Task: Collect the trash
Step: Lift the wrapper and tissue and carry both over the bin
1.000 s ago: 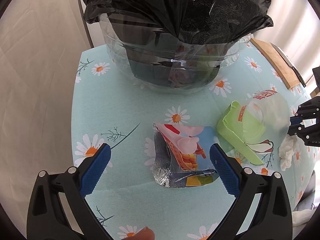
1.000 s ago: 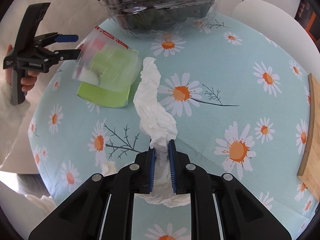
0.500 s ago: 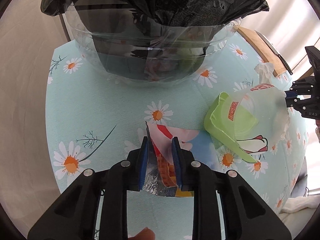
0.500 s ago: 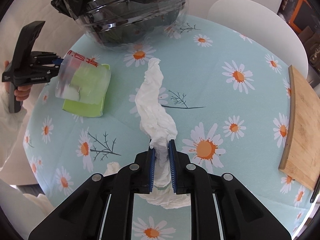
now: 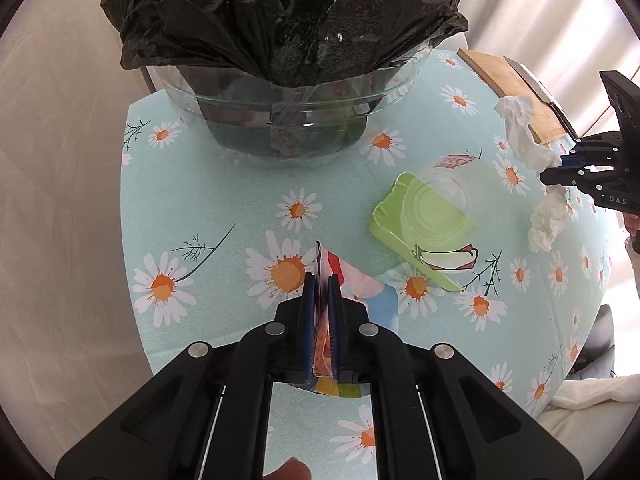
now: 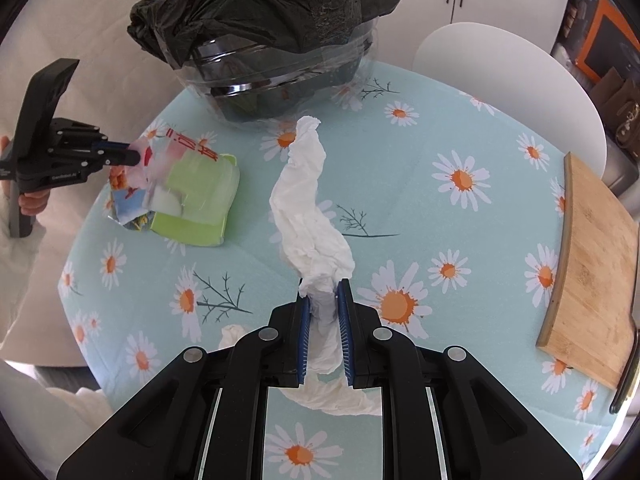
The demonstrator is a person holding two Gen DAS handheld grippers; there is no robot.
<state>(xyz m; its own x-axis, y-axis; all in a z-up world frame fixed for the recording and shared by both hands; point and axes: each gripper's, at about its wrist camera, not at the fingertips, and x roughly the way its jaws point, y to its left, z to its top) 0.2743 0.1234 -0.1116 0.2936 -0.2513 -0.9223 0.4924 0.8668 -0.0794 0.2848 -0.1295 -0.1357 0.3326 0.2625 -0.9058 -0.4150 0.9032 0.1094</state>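
My left gripper (image 5: 321,280) is shut on a colourful snack wrapper (image 5: 372,296) and holds it above the daisy tablecloth; the wrapper (image 6: 128,196) also shows in the right wrist view, hanging from the left gripper (image 6: 134,155). My right gripper (image 6: 323,292) is shut on a long crumpled white tissue (image 6: 308,208), lifted off the table; it shows at the right of the left wrist view (image 5: 520,128). A glass bowl lined with a black trash bag (image 5: 288,20) stands at the far side (image 6: 272,20).
A green plastic lid (image 5: 412,216) under a clear plastic cup (image 5: 436,204) lies on the table between the grippers. A wooden cutting board (image 6: 592,264) lies at the right edge. A white chair back (image 6: 508,80) stands behind the table. A small tissue scrap (image 6: 234,334) lies near the front.
My left gripper closed on the snack wrapper and lifted it. My right gripper rose higher with the tissue. The clear cup now lies flatter over the green lid.
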